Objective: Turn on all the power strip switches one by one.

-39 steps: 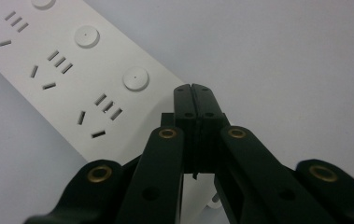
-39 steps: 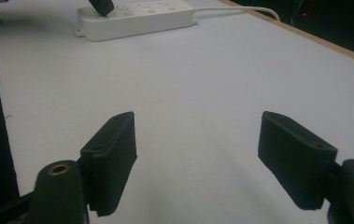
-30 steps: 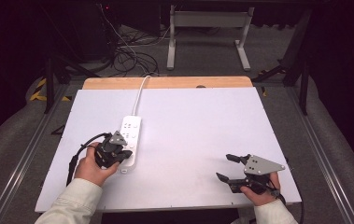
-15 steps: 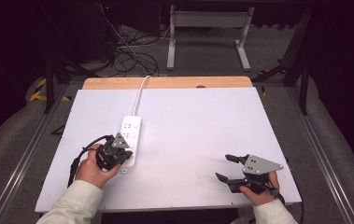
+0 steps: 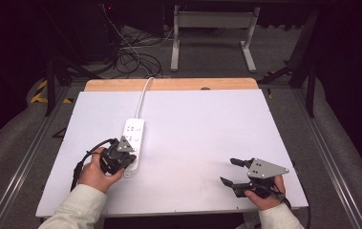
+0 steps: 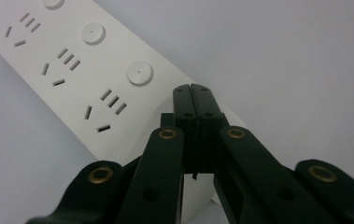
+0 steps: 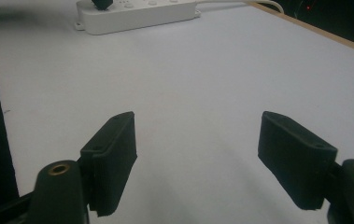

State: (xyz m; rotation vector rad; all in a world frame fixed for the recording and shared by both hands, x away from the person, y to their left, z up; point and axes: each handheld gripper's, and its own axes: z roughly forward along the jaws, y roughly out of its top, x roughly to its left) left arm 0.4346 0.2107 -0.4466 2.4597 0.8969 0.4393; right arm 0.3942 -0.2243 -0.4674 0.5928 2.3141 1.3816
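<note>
Surface: white table top (image 5: 202, 143) fills the middle of the high view, with a wooden strip along its far edge and a dark floor with cables behind.
Power strip: white power strip (image 5: 133, 139) lies left of centre in the high view, its cord running up toward the far edge; in the left gripper view its sockets and round buttons run from the upper left down to the middle (image 6: 86, 70).
Left gripper: left gripper (image 5: 123, 160) sits at the near end of the strip, jaws pressed flat together with nothing between them; in its own view (image 6: 194, 95) the closed tips point down at the rounded end of the strip, touching it or just above, I cannot tell which.
Why so: closed jaws make one narrow tip, which I judge suits pressing a button or steadying the strip rather than grasping it.
Right gripper: right gripper (image 5: 231, 171) rests at the lower right of the high view, well apart from the strip, jaws spread wide and empty; its own view (image 7: 198, 163) looks across bare table toward the strip at the top.
Why so: likely parked, waiting its turn.
Change: none that I can see; both hands and the strip lie as they did a second ago.
</note>
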